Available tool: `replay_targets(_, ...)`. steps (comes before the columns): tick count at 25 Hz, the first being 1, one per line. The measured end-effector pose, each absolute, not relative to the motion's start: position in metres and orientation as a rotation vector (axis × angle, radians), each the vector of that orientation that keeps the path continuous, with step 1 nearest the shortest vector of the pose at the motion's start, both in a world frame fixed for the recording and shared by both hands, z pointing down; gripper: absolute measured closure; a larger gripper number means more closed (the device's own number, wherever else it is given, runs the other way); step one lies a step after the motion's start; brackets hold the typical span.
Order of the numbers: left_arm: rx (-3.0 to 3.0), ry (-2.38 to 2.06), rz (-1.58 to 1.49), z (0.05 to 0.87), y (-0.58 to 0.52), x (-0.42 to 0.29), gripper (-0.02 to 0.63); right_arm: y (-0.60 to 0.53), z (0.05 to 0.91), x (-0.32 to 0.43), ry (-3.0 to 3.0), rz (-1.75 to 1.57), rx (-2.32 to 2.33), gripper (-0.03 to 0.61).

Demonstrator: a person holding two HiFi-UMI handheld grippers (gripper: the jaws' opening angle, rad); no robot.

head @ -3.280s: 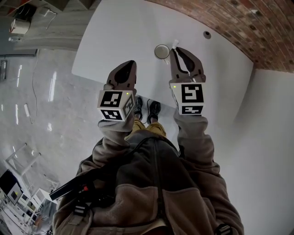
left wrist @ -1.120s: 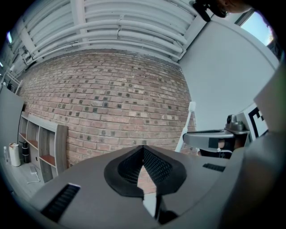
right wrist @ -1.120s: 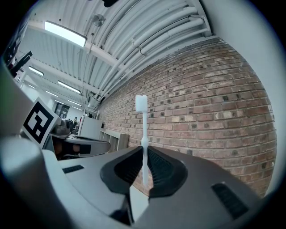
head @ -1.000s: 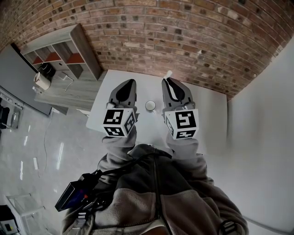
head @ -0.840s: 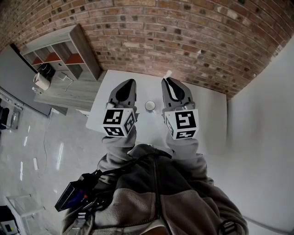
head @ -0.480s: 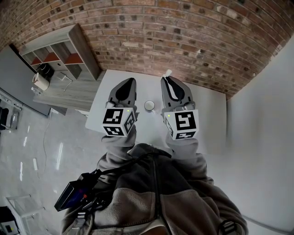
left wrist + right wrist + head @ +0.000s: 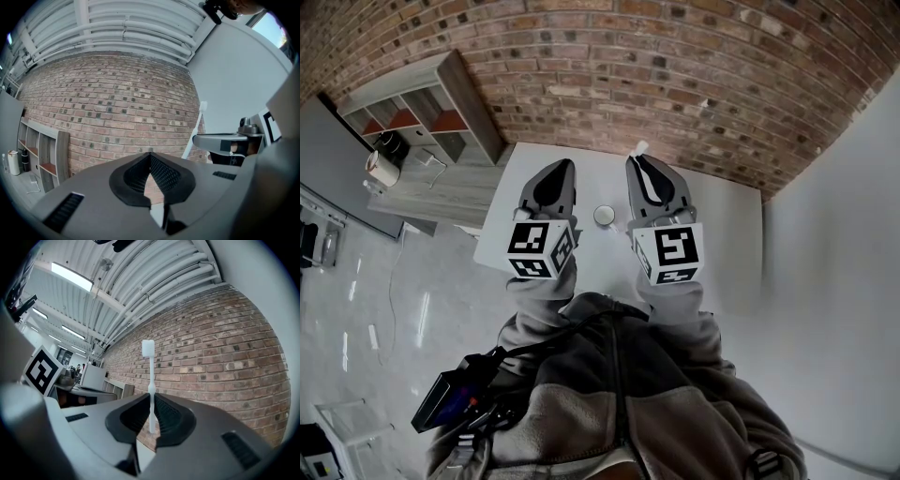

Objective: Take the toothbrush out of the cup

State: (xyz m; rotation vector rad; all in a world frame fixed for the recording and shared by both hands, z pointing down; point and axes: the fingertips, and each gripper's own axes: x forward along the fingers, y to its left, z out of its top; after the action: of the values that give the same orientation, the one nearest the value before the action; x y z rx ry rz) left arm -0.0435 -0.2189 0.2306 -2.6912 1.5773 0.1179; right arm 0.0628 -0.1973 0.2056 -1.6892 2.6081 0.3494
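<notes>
My right gripper (image 7: pixel 639 161) is shut on a white toothbrush (image 7: pixel 150 380), whose head sticks up past the jaw tips (image 7: pixel 640 148). It is held in the air above the white table (image 7: pixel 722 225), clear of the cup. The cup (image 7: pixel 604 216), small and round with a pale rim, stands on the table between my two grippers. My left gripper (image 7: pixel 563 165) hovers to the left of the cup with its jaws shut on nothing (image 7: pixel 150 157). In the left gripper view the toothbrush (image 7: pixel 198 126) shows at the right, held by the other gripper.
A brick wall (image 7: pixel 675 75) runs behind the table. A wooden shelf unit (image 7: pixel 431 103) stands at the left with a low bench (image 7: pixel 422 183) bearing a small appliance (image 7: pixel 382 167). A white wall (image 7: pixel 844 281) lies to the right. The floor (image 7: pixel 375 309) is glossy.
Since 3.3 s ago both grippers have risen well above the table with the toothbrush in the right one. Over the last second they have barely shifted.
</notes>
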Motion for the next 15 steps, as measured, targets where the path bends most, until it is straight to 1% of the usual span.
replay_targets(15, -2.698, 1.580, 0.110, 0.2348, -0.2217, -0.0404, 0.611, -0.1995, 0.2099, 0.0634, 2.616, 0.350, -1.686, 0.548)
